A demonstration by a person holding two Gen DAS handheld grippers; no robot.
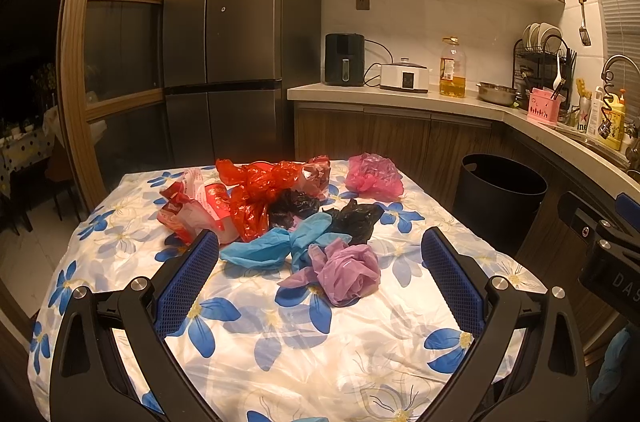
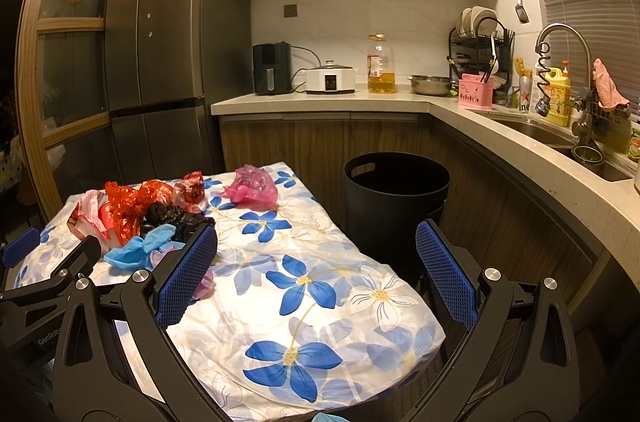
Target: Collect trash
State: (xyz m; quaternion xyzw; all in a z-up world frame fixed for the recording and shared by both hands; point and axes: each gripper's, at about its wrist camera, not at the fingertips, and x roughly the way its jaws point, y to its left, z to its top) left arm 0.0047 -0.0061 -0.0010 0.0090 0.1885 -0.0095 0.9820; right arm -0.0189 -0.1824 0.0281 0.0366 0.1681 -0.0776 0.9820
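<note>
A: Since both grippers hang back from the pile, nothing's been picked. Left wrist view first: left gripper (image 1: 320, 262) has its jaws spread wide, holding nothing. Purple bag (image 1: 344, 272) sits between the jaws, nearest the tips, so I'd guess it's the first target.

B: Rest of the trash?

A: Blue bag (image 1: 272, 244) just beyond the purple one, toward the left jaw. Black bags (image 1: 328, 212) past that, red bag (image 1: 260, 198) farther still, red-and-white wrapper (image 1: 192, 208) beyond the left jaw's tip. Pink bag (image 1: 374, 176) far ahead, apart from the heap. All crumpled, loose on the floral tabletop (image 1: 280, 342).

B: Container?

A: Black bin (image 1: 500, 198) on the floor, beyond the right jaw, beside the tabletop. Interior is dark; can't tell if anything's in it. Right gripper's body shows at the frame's right edge.

B: Right wrist view?

A: Right gripper (image 2: 316, 258) jaws released too, empty. It's aimed more at the bin (image 2: 396, 198), which lies ahead between the jaws — probably stationed on that side because the drop-off is there. Heap sits past the left jaw; the left jaw hides most of the purple bag (image 2: 206, 284). Pink bag (image 2: 252, 188) ahead, inboard of the left jaw.

B: Bin contents here?

A: Same, too dark to tell.
</note>
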